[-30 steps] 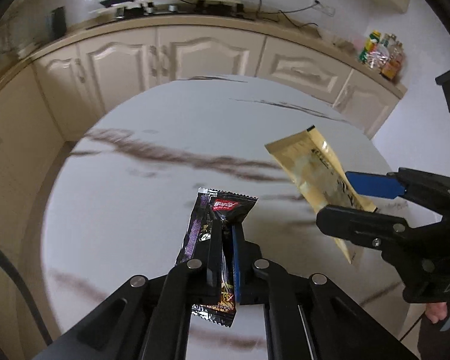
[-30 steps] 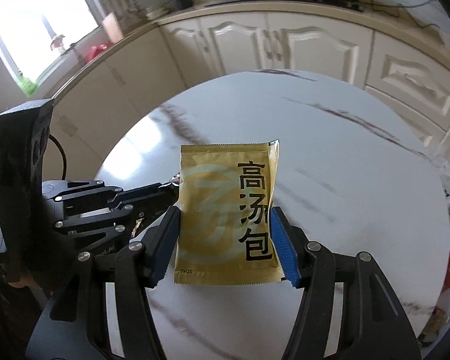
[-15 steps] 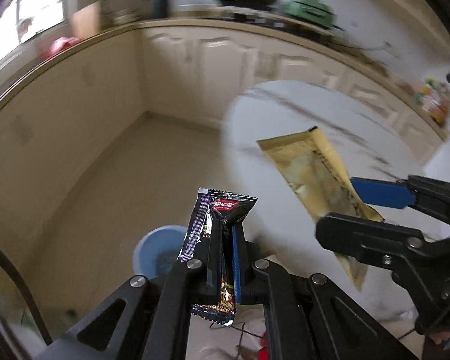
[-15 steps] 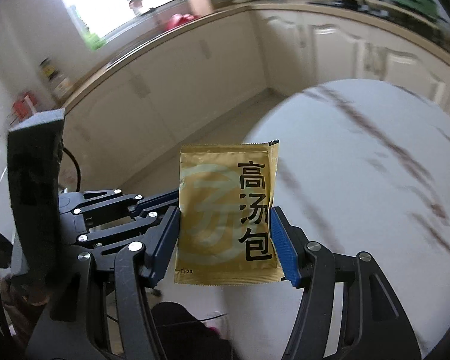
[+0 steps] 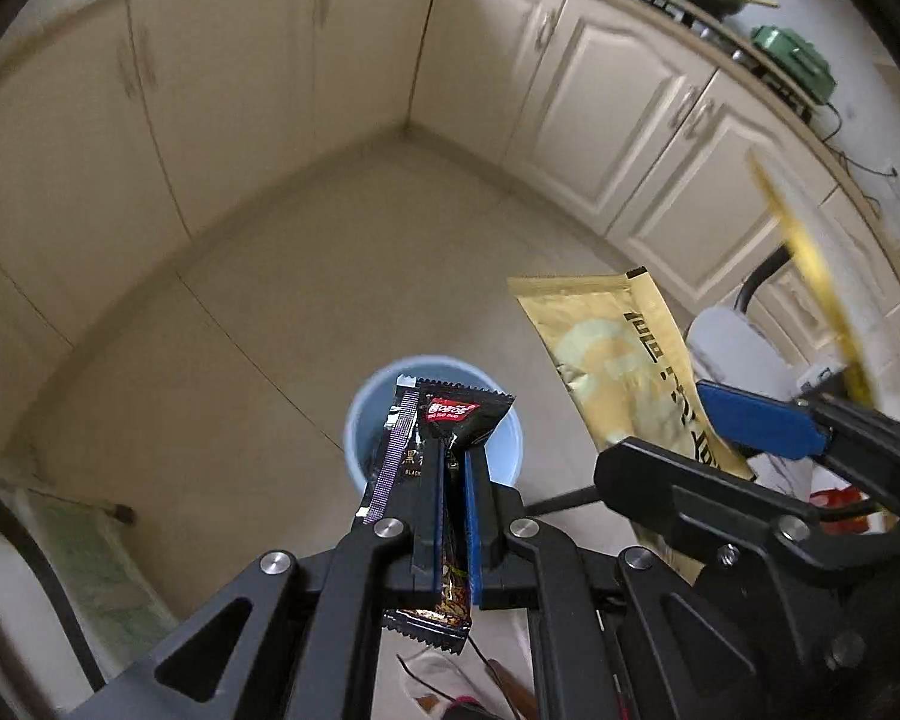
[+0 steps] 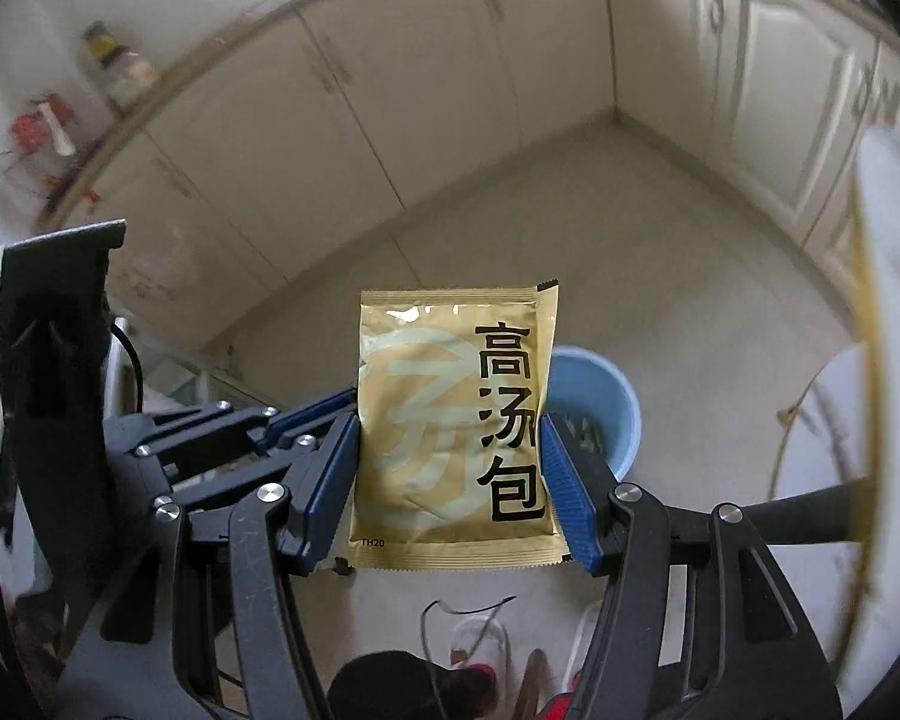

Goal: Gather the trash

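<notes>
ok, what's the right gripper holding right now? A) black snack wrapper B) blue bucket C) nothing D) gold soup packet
D: in the right wrist view the right gripper has its jaws pressed on both side edges of the gold soup packet, with the blue bucket on the floor behind it.

The black wrapper (image 5: 444, 450) is glossy plastic film with crimped, saw-toothed end seals. The gold sachet (image 6: 456, 426) is smooth foil-like film with a soft sheen, lightly creased, its edges ribbed. The left tool (image 5: 450, 516) and right tool (image 6: 450, 480) are matt black plastic with bright metal rivets; the blue pads (image 6: 564, 498) are finely ridged. The blue bin (image 5: 510, 438) is smooth plastic. Floor tiles (image 5: 270, 300) are matt beige. Cabinet doors (image 5: 618, 96) carry a satin cream finish.
</notes>
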`<state>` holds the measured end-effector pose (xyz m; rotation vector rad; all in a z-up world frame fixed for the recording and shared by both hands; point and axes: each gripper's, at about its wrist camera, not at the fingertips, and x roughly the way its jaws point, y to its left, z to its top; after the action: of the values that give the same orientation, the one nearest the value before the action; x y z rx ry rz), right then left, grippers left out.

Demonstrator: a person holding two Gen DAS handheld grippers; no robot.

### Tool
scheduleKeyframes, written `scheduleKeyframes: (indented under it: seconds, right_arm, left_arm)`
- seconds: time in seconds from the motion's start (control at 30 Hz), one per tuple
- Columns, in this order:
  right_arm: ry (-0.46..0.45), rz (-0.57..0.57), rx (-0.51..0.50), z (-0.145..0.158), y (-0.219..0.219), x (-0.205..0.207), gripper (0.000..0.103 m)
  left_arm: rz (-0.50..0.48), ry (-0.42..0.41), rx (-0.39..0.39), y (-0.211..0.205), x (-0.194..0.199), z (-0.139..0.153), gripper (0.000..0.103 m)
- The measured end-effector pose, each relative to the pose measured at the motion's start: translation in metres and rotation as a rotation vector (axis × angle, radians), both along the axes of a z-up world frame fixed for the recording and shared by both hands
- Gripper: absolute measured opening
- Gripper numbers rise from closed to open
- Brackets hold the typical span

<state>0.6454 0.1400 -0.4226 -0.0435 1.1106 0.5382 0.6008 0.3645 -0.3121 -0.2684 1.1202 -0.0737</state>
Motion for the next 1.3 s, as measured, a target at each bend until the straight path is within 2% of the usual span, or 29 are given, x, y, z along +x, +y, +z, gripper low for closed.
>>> scheduleKeyframes:
  seconds: [0.07, 0.27, 0.47, 0.57, 0.8, 0.9, 1.0, 1.1, 1.13, 1.3]
  right_arm:
    - [0.029, -0.026, -0.024, -0.025, -0.001, 0.013, 0.058]
    - [0.096, -0.117, -0.09, -0.091, -0.012, 0.052, 0.058]
    - [0.162, -0.18, -0.054, -0.129, -0.02, 0.079, 0.058]
    - [0.193, -0.187, -0.017, -0.142, -0.026, 0.086, 0.058]
    - [0.218, -0.171, 0.03, -0.159, -0.024, 0.098, 0.065]
    - [0.217, -0.179, 0.06, -0.158, -0.029, 0.096, 0.078]
    - [0.198, -0.185, 0.06, -0.15, -0.03, 0.091, 0.078]
    - [0.175, -0.191, 0.043, -0.136, -0.029, 0.082, 0.078]
    - [0.161, -0.194, 0.035, -0.129, -0.029, 0.079, 0.079]
    - [0.064, -0.209, 0.015, -0.081, -0.023, 0.049, 0.084]
  left_arm:
    - [-0.011, 0.052, -0.037, 0.001, 0.018, -0.035, 0.002]
    - [-0.039, 0.14, -0.107, 0.0, 0.06, -0.097, 0.003]
    - [-0.026, 0.157, -0.122, 0.009, 0.089, -0.115, 0.009]
    - [0.014, 0.154, -0.111, 0.017, 0.1, -0.115, 0.014]
    - [0.098, 0.147, -0.108, 0.033, 0.079, -0.109, 0.016]
    - [0.11, 0.123, -0.089, 0.022, 0.074, -0.099, 0.016]
    - [0.137, 0.096, -0.061, 0.016, 0.063, -0.083, 0.017]
    - [0.16, 0.064, -0.009, 0.007, 0.043, -0.059, 0.024]
    - [0.166, 0.051, 0.009, 0.002, 0.039, -0.053, 0.028]
    - [0.215, -0.032, 0.082, -0.019, -0.002, -0.005, 0.035]
